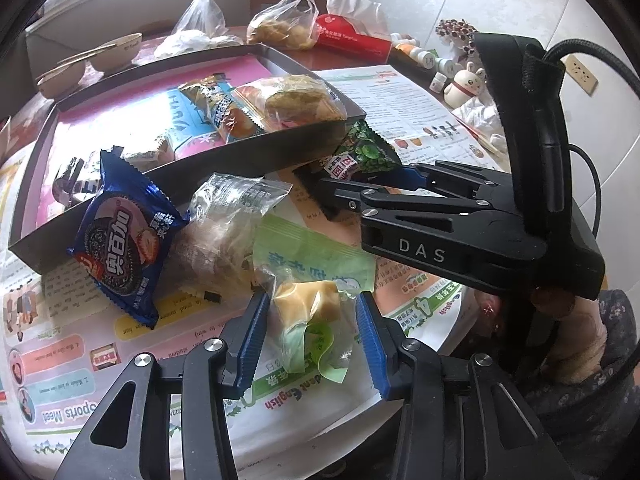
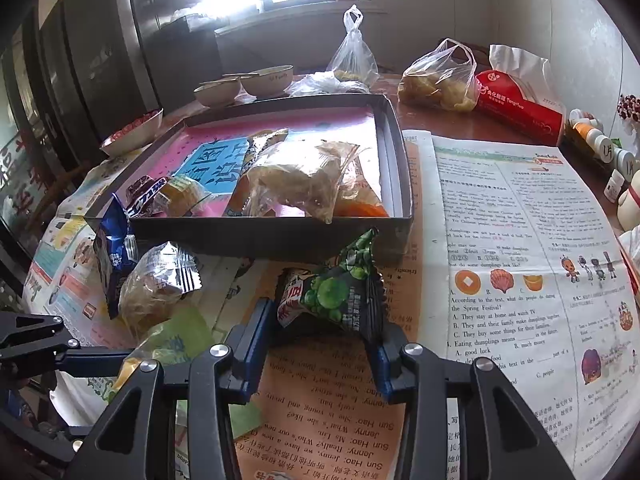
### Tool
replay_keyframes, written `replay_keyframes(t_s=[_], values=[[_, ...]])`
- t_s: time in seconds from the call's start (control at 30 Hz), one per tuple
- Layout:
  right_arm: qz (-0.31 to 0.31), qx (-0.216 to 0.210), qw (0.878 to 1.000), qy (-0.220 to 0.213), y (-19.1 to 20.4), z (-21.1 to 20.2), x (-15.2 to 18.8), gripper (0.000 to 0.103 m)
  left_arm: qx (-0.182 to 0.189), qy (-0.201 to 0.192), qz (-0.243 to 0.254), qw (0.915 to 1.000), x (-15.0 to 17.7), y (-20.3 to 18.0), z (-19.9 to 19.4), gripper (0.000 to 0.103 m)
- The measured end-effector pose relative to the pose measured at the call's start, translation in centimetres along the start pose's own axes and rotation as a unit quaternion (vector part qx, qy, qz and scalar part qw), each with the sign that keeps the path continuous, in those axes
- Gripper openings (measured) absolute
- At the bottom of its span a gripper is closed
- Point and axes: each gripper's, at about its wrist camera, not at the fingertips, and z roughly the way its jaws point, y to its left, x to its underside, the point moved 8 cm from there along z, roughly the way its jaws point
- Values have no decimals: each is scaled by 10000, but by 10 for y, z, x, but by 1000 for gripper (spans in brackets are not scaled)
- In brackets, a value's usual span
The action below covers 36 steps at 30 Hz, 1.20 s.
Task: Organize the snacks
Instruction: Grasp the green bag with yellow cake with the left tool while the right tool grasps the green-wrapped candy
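In the lower middle of the left wrist view, the left gripper [image 1: 312, 344] has its jaws drawn in on a light green packet [image 1: 310, 292] with a pale yellow snack inside; the blue pads [image 1: 254, 336] sit against the crinkled wrapper on both sides, so it looks gripped, though mostly by the loose film. In the lower middle of the right wrist view, the right gripper [image 2: 324, 348] is closed narrowly on a dark green packet [image 2: 340, 292], whose lower edge sits between the pads while its top leans toward the tray. Around them, above and to the left, lie a clear-wrapped pastry [image 1: 224, 224] and a blue cookie packet [image 1: 120, 240], the latter leaning on the near wall of the dark tray [image 2: 272, 236], which already holds several wrapped snacks over its pink liner. All of this rests on spread newspaper [image 2: 520, 240]; bowls, plastic bags and a red tissue pack stand further back. The risks appear to come from the holds themselves: either wrapper could slide out of the pads once lifted, since thin film gives little purchase, and squeezing harder would likely crush the soft contents. The two grippers also sit close together, so lifting both toward the tray could make them collide or knock the leaning cookie packet aside.
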Motion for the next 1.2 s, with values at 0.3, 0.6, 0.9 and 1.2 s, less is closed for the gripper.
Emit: replay_keyframes(t_s=[0.3, 0.6, 0.9, 1.2], values=[[277, -213, 9994, -60, -10, 1, -5, 45, -136, 78, -40, 9999, -7, -2, 12, 49], [415, -493, 9979, -112, -13, 3, -9, 34, -157, 32, -80, 9998, -15, -2, 17, 43], [512, -445, 9973, -289, -23, -22, -6, 32, -52, -76, -76, 9999, -19, -5, 14, 35], [493, -455, 9957, -631, -17, -56, -17, 31, 42, -389, -116, 9992, -20, -4, -14, 35]])
